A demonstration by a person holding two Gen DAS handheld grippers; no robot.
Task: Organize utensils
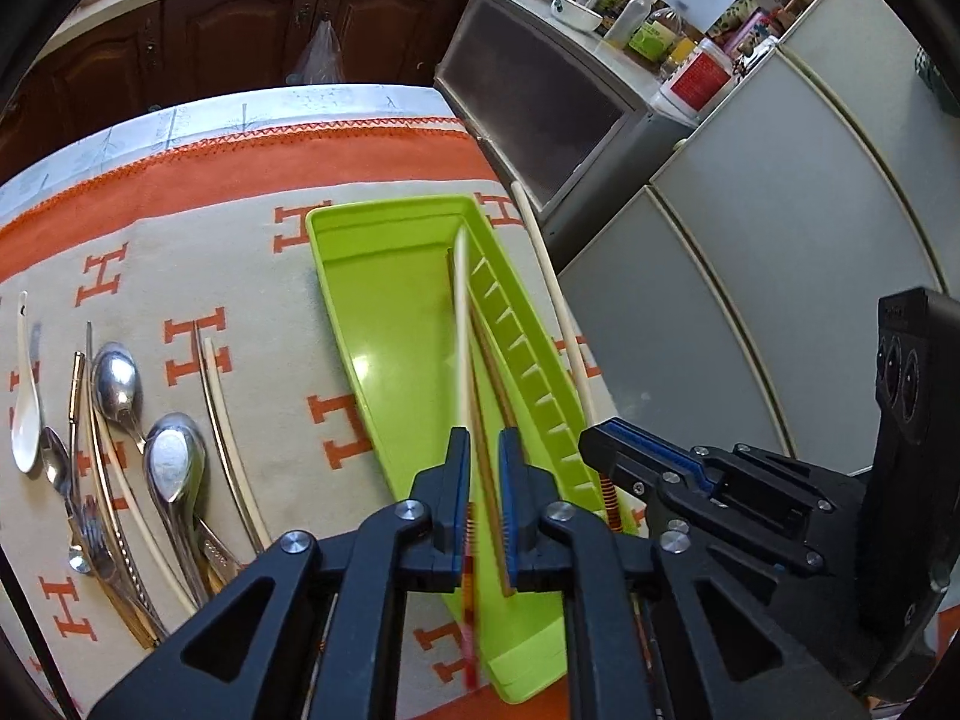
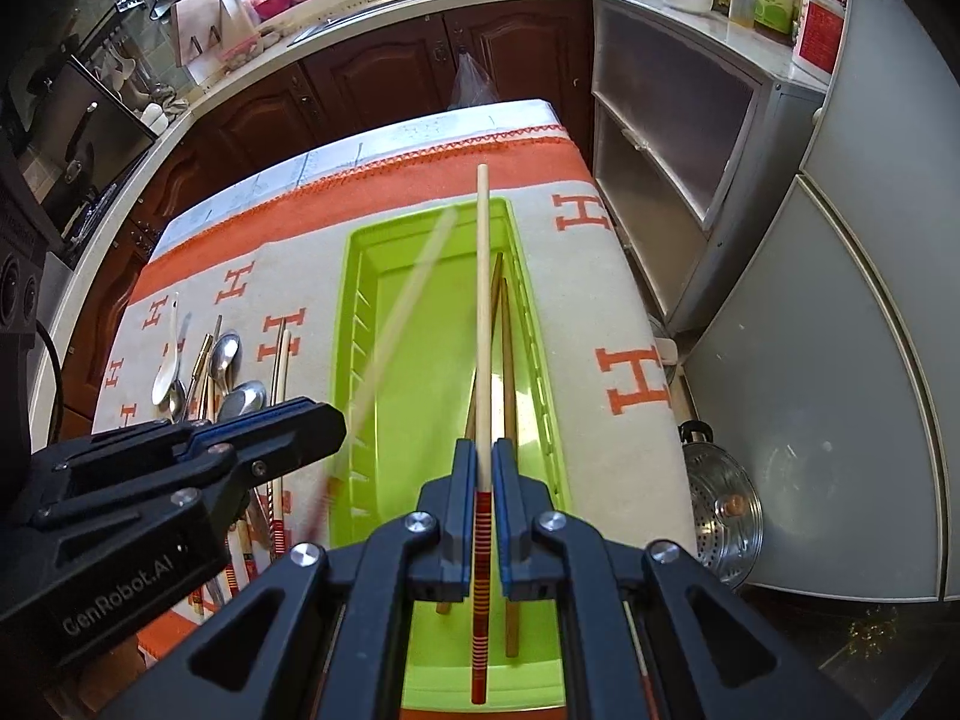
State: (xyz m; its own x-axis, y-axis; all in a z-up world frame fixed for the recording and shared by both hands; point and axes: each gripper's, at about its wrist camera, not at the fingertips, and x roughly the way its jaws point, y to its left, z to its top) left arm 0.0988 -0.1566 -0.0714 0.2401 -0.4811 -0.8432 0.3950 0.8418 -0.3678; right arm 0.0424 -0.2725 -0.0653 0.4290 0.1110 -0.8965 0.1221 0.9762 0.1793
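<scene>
A lime green tray [image 1: 384,324] lies on the H-patterned cloth; it also shows in the right wrist view [image 2: 420,360]. Two brown chopsticks [image 2: 507,372] lie in it along its right side. My left gripper [image 1: 485,468] is open above the tray; a blurred cream chopstick [image 1: 462,324] with a red-striped end is between its fingers, apparently falling free. My right gripper [image 2: 485,468] is shut on a cream chopstick [image 2: 482,300] with a red-striped handle, held over the tray. Spoons [image 1: 120,384], a fork and more chopsticks [image 1: 228,420] lie left of the tray.
A white ceramic spoon [image 1: 24,396] lies at the far left. One cream chopstick [image 1: 552,300] lies along the table's right edge. Grey cabinets [image 1: 750,300] stand close on the right. A steel pot lid [image 2: 726,510] sits on the floor right of the table.
</scene>
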